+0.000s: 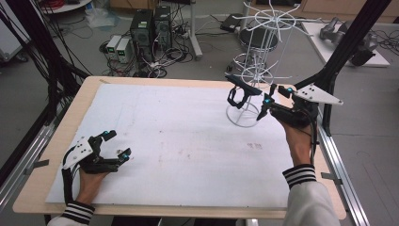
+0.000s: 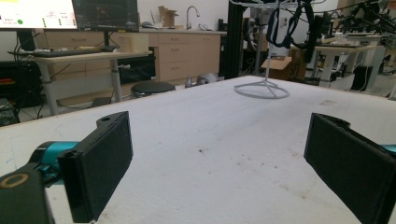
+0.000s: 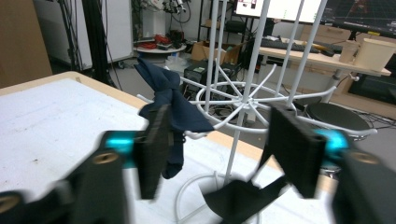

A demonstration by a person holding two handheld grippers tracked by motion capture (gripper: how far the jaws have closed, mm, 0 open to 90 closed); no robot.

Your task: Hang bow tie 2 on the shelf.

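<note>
The white wire rack (image 1: 249, 70) stands near the far right corner of the worktop (image 1: 188, 136), its ring base resting on the white sheet just inside the far edge. A dark blue cloth (image 1: 241, 92) hangs from one of the rack's lower arms, draped on the side facing the middle of the worktop and hanging clear of the surface. The right tongs (image 1: 269, 96) are raised just beside the rack, close to the worktop's right edge and the black frame post; their jaws stand apart with nothing pressed between the pads, and in the right gripper view the cloth (image 3: 168, 107) hangs just beyond the left jaw. The left tongs (image 1: 116, 143) lie low near the front left corner, jaws wide apart and empty. Between the two hands the white sheet runs broad and bare, with only faint stains.
</note>
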